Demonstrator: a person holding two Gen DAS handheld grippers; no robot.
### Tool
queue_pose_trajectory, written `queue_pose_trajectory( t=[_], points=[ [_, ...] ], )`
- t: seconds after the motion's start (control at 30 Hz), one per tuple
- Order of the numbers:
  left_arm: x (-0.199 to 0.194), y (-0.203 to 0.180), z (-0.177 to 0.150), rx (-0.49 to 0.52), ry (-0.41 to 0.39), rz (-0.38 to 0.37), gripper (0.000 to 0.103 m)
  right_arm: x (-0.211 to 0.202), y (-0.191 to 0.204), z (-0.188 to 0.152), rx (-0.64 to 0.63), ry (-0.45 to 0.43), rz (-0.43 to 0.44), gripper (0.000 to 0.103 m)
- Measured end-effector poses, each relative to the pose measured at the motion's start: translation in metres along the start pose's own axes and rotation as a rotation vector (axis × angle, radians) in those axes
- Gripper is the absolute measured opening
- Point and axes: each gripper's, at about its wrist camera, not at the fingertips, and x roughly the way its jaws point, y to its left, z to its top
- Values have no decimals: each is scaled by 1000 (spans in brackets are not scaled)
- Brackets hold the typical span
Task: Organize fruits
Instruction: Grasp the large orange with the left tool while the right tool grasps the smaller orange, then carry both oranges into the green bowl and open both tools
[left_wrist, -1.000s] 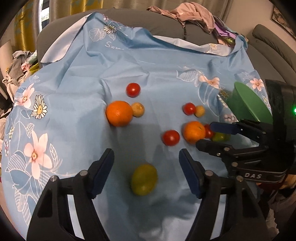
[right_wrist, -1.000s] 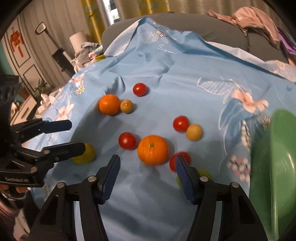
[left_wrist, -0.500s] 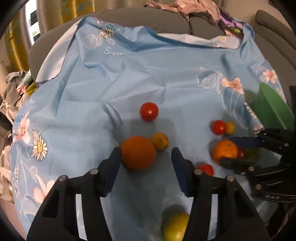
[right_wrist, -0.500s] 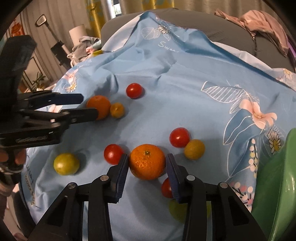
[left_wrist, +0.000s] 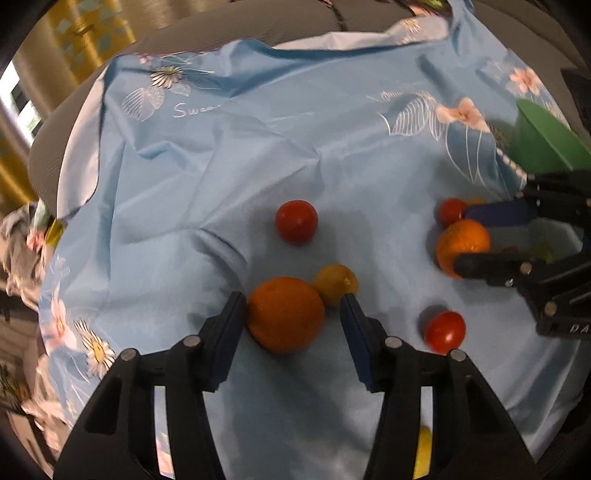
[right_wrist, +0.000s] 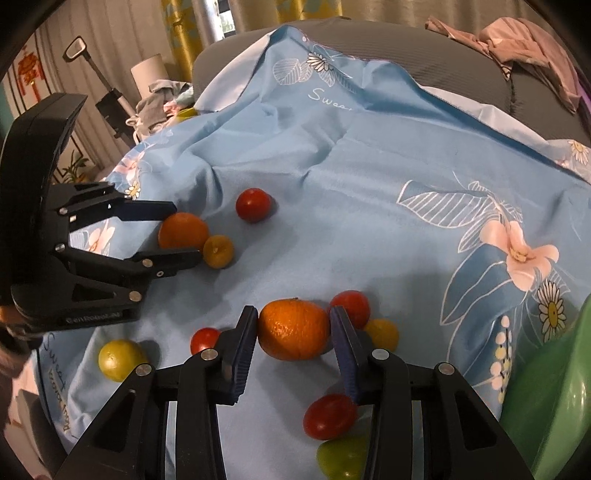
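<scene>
A light blue floral cloth (right_wrist: 369, 192) is draped over a grey sofa as the working surface, and every fruit lies loose on it. The green plastic bowl (right_wrist: 554, 398) sits at the cloth's right edge, the likely place for sorted fruit, which would explain why the fruit nearest it is taken first.

The left gripper (left_wrist: 293, 314) straddles the larger round orange (left_wrist: 286, 314) left of the cloth's middle. Its jaws have just been closing: the left pad touches the peel, while the right pad stands slightly off it, against the small yellow-orange fruit (left_wrist: 336, 282) nestled beside, so I judge the grip not yet firm.

The right gripper (right_wrist: 293, 330) is clamped on the second round orange (right_wrist: 293, 329) nearer the bowl, both pads pressing its sides, its jaws having just narrowed onto it. The fruit rests on the cloth.

Around that orange cluster small red tomatoes (right_wrist: 351, 308), one more red tomato (right_wrist: 253, 205) lies toward the cloth's back, and a yellow-green plum-like fruit (right_wrist: 120, 360) sits toward its left edge
</scene>
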Motion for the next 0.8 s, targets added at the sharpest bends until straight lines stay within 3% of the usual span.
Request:
queue_pose_trajectory(
  t=[0.23, 0.43, 0.8],
  points=[
    [1, 11, 3, 50, 37, -59, 43, -1, -3, -1, 13, -3, 10, 42],
    [10, -9, 2, 114, 30, 57, 46, 0, -4, 0, 21, -5, 11, 42],
    [-2, -9, -10, -46, -14, 37, 43, -6, -5, 0, 51, -36, -5, 41]
  ],
)
